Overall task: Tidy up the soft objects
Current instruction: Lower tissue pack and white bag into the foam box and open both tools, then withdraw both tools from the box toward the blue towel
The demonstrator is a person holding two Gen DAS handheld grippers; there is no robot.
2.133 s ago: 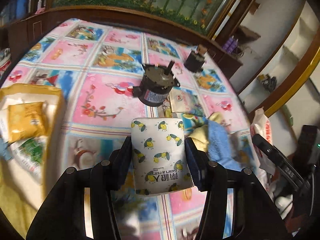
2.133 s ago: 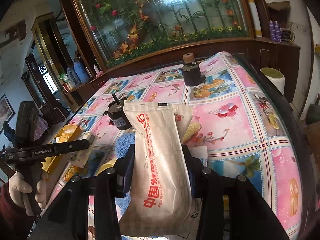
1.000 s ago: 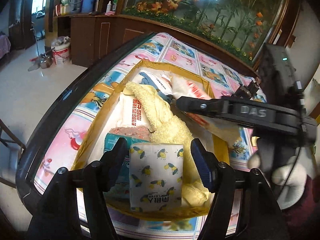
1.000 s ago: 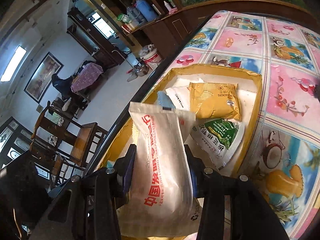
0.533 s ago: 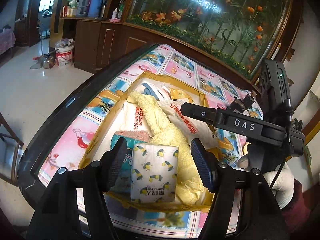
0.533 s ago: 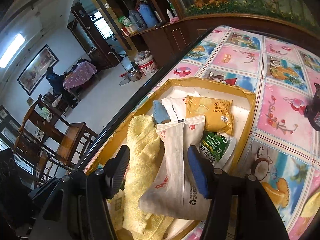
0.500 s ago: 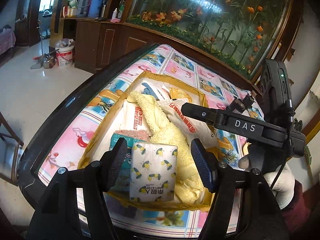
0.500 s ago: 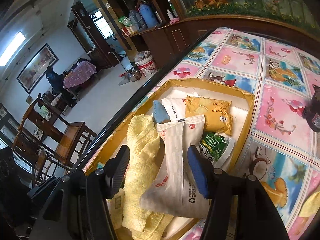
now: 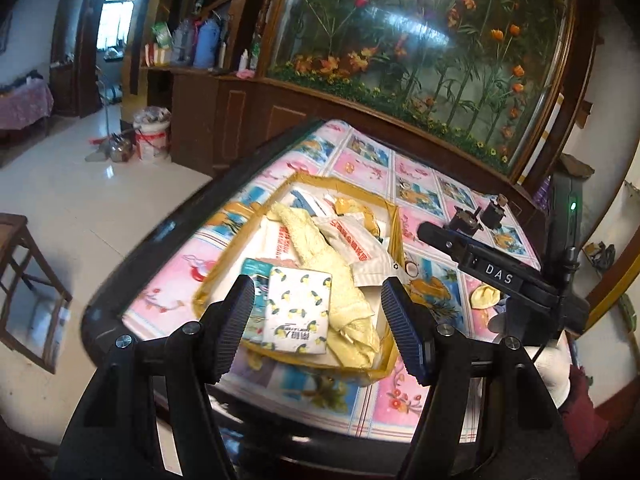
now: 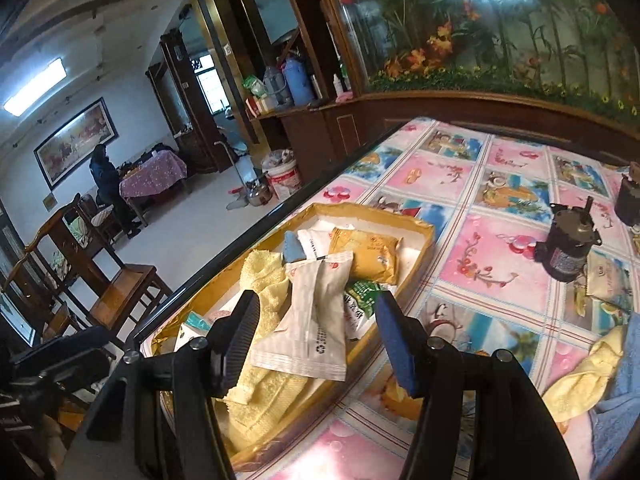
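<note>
A yellow-rimmed tray sits at the table's left edge with soft things in it. The lemon-print tissue pack lies flat at its near end, beside a yellow towel. Across the towel lies the white pouch with red lettering. An orange packet and a green packet rest beyond it. My left gripper hangs open above the tissue pack and holds nothing. Over the pouch, my right gripper is open too, clear of it.
On the patterned tablecloth to the right are a yellow cloth, a blue towel, two dark motors and a flat packet. The table's dark rim drops to the floor; wooden chairs stand beyond.
The right gripper let the white pouch go into the tray and opened. Both grippers have drawn back and up from the tray. The tissue pack stays where it lay.
</note>
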